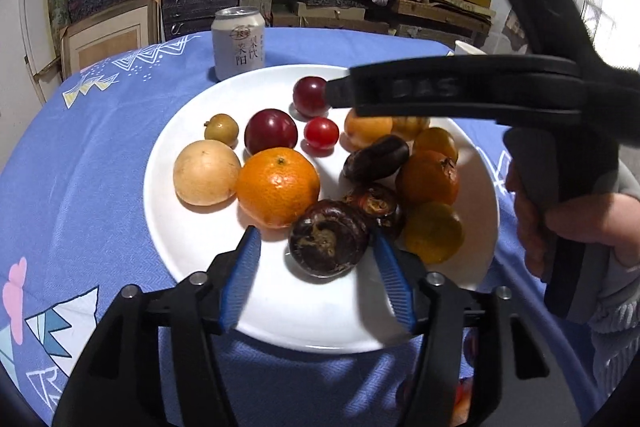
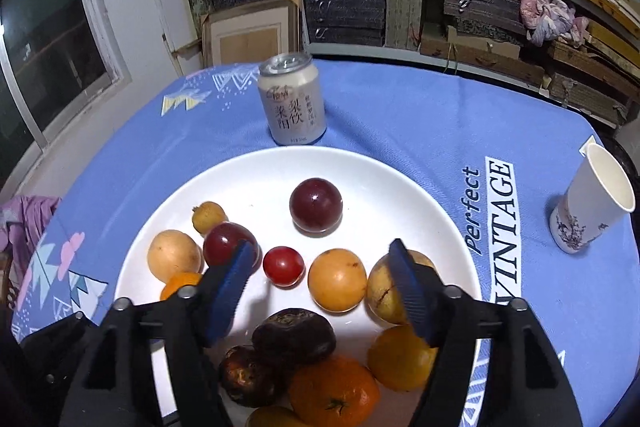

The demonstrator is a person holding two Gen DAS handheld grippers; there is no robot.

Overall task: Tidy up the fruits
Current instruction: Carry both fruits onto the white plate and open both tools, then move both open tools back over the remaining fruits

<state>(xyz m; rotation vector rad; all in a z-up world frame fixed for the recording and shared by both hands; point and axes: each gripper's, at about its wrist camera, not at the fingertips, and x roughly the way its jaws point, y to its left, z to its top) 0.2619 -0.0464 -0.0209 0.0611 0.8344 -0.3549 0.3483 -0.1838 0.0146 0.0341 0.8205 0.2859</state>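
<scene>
A white plate (image 1: 192, 259) holds several fruits. In the left wrist view my left gripper (image 1: 314, 233) stands open low over the plate's near side. A dark brown round fruit (image 1: 328, 245) sits between its blue pads, close to the right pad and apart from the left one. A tangerine (image 1: 278, 187) lies just beyond the left pad. My right gripper (image 2: 322, 247) is open above the plate (image 2: 400, 187), holding nothing. A cherry tomato (image 2: 283, 265) and an orange fruit (image 2: 337, 279) lie between its fingers. A dark red plum (image 2: 316, 205) lies farther back.
A drink can (image 2: 292, 103) stands behind the plate on the blue tablecloth (image 2: 400, 115). A paper cup (image 2: 596, 203) stands at the right. In the left wrist view a hand (image 1: 532, 227) holds the right gripper's black body (image 1: 460, 91) over the plate's far right. Shelves of boxes fill the background.
</scene>
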